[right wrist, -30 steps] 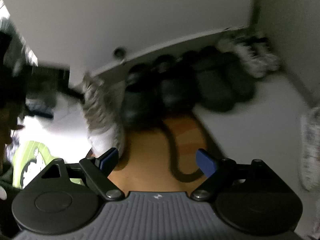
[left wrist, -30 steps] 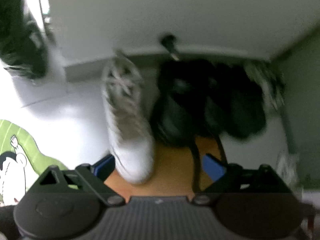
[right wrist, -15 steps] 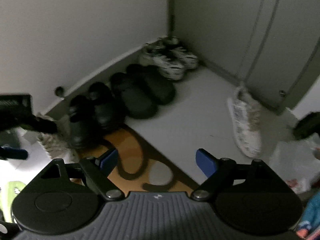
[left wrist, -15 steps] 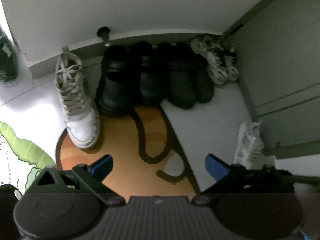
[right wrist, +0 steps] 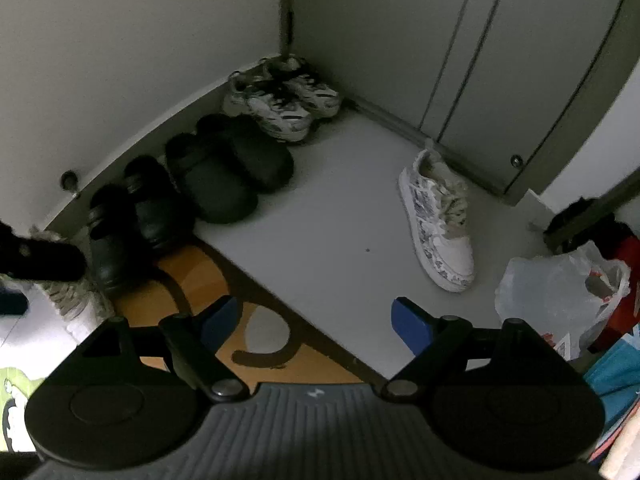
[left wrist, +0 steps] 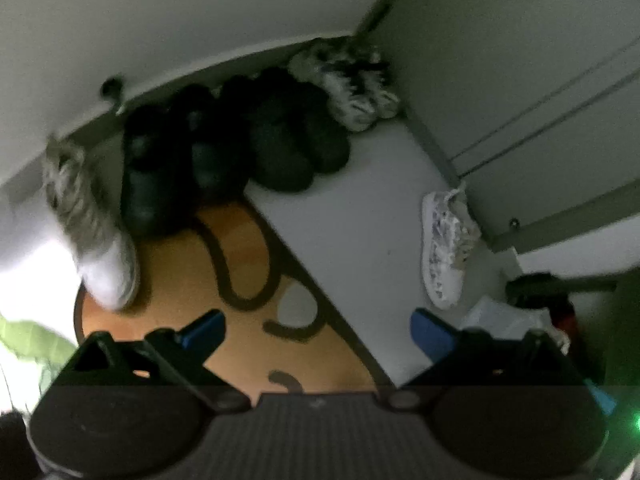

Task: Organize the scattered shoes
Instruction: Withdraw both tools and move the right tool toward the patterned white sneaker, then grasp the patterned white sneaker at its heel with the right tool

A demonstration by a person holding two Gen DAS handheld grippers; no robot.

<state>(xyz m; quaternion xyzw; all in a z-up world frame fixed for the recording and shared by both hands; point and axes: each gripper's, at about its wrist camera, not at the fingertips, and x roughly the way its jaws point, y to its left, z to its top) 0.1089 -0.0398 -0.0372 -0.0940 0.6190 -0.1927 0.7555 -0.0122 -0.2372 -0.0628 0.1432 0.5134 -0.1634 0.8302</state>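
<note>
Right tool (right wrist: 316,322) open, no readable labels.

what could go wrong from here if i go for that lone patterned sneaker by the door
1. The patterned sneaker lies close to the door frame, so a wide approach may knock a finger against it.
2. The plastic bag sits just beside the sneaker's toe and might snag the right gripper, which is open and empty.
3. The row along the wall looks tight: setting it beside the white laced sneaker may nudge the black shoes.
</note>
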